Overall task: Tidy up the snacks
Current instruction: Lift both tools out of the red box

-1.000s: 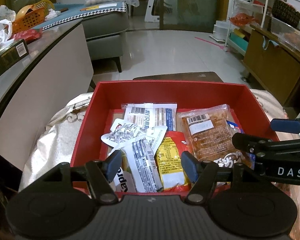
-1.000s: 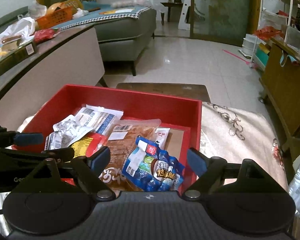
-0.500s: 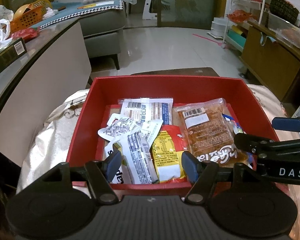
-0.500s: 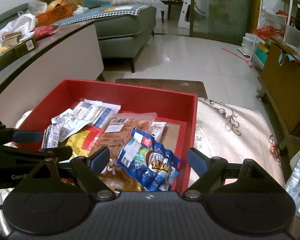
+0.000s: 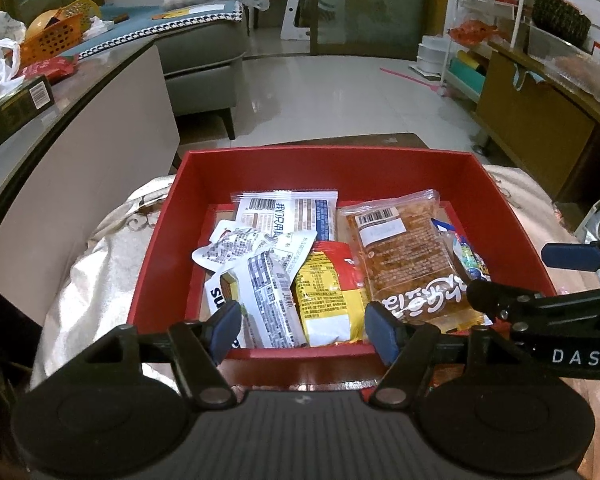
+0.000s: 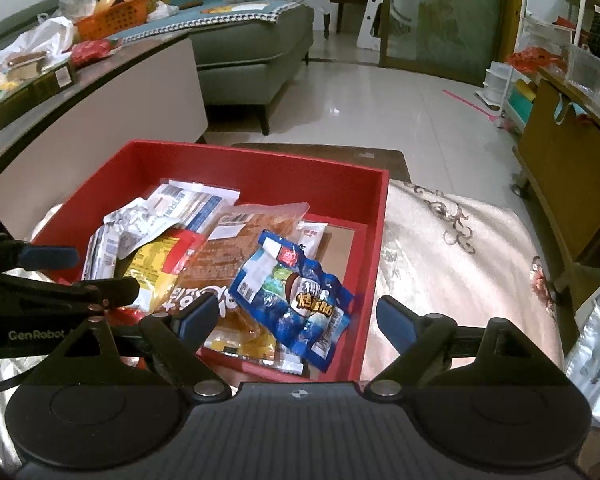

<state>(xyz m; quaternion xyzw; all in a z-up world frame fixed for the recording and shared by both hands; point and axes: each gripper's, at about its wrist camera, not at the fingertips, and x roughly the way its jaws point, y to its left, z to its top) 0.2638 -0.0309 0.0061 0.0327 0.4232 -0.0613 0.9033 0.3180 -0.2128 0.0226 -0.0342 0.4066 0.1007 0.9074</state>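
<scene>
while snacks point(image 5: 324, 280) fill the red box point(image 5: 328, 164), the left gripper point(image 5: 304, 332) is opening, empty.

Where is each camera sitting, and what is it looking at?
Left wrist: on the left gripper, looking down over the red box of snacks; its opening jaws and the right gripper show.
Right wrist: on the right gripper, aimed at the blue packet; the left gripper shows.
Both see the box and sofa.

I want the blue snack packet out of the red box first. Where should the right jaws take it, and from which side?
Probably grip the blue snack packet by its raised crinkled top edge, coming from above: it lies flat on other packs, beside the red box wall.
</scene>
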